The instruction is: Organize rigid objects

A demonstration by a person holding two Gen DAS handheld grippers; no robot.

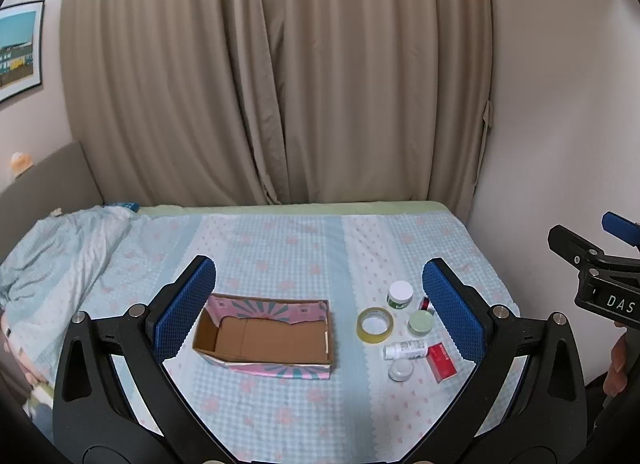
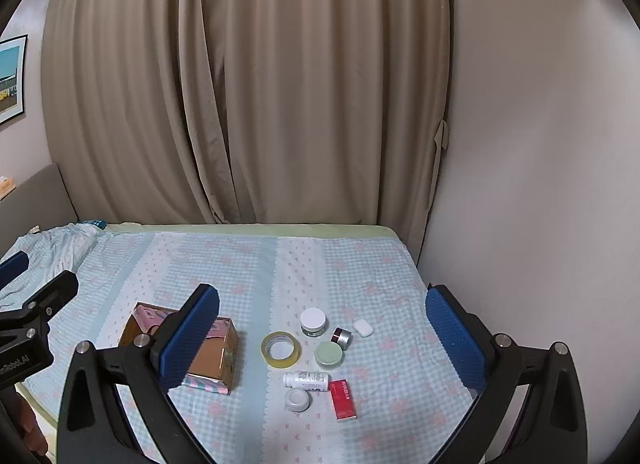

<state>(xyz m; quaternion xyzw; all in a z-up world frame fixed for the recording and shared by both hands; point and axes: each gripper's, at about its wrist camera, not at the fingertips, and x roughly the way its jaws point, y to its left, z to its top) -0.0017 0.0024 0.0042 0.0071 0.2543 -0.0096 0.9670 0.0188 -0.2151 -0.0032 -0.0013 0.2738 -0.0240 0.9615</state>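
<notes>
An open cardboard box [image 1: 264, 338] [image 2: 218, 360] with pink and teal sides lies empty on the bed. To its right lie a yellow tape roll [image 1: 375, 324] [image 2: 280, 348], a white-lidded jar [image 1: 400, 294] [image 2: 313, 321], a green-lidded jar [image 1: 420, 322] [image 2: 329, 354], a small dark red jar [image 2: 342, 337], a white bottle on its side [image 1: 404, 350] [image 2: 306, 380], a small clear jar [image 1: 401, 370] [image 2: 297, 400], a red box [image 1: 441, 360] [image 2: 343, 398] and a white earbud case [image 2: 363, 327]. My left gripper [image 1: 319, 310] and right gripper [image 2: 322, 340] hover open and empty above them.
The bed sheet [image 1: 280, 248] is light blue check with pink flowers. A crumpled blanket [image 1: 60, 256] lies at the left. Beige curtains [image 1: 276, 75] hang behind the bed. A wall [image 2: 540, 183] borders the bed's right side. The right gripper's body [image 1: 600, 276] shows at the left wrist view's right edge.
</notes>
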